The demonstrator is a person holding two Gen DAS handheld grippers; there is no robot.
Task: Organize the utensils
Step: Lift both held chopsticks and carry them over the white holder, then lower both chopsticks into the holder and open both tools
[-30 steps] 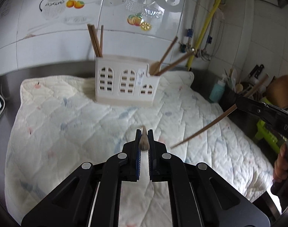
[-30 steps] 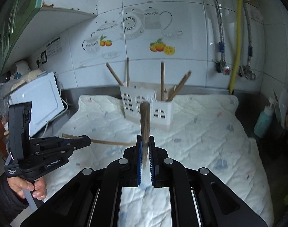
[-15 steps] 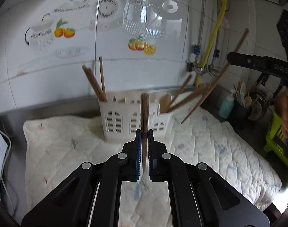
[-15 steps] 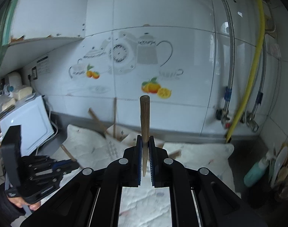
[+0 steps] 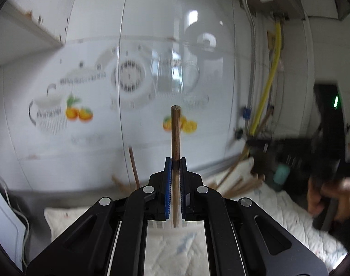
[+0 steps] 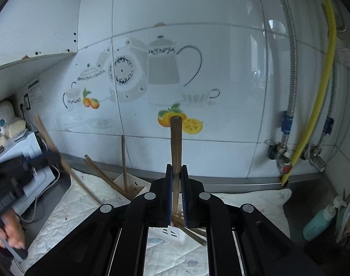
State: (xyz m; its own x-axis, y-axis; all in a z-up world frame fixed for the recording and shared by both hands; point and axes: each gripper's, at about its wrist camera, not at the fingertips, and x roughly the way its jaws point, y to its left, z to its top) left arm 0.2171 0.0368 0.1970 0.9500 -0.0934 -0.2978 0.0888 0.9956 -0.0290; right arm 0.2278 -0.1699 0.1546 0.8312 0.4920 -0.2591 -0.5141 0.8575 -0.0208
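Both tools have risen toward the tiled wall (image 6: 221, 46), left tool (image 5: 175, 161) and right tool (image 6: 176, 168) each clamping an upright chopstick (image 5: 176, 133).

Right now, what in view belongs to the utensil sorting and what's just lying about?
Job:
- left gripper, shut on a chopstick
- right gripper, shut on a second chopstick
- white utensil holder with chopsticks in it
- quilted mat

Lying about:
- teal bottle
- yellow hose
- white appliance
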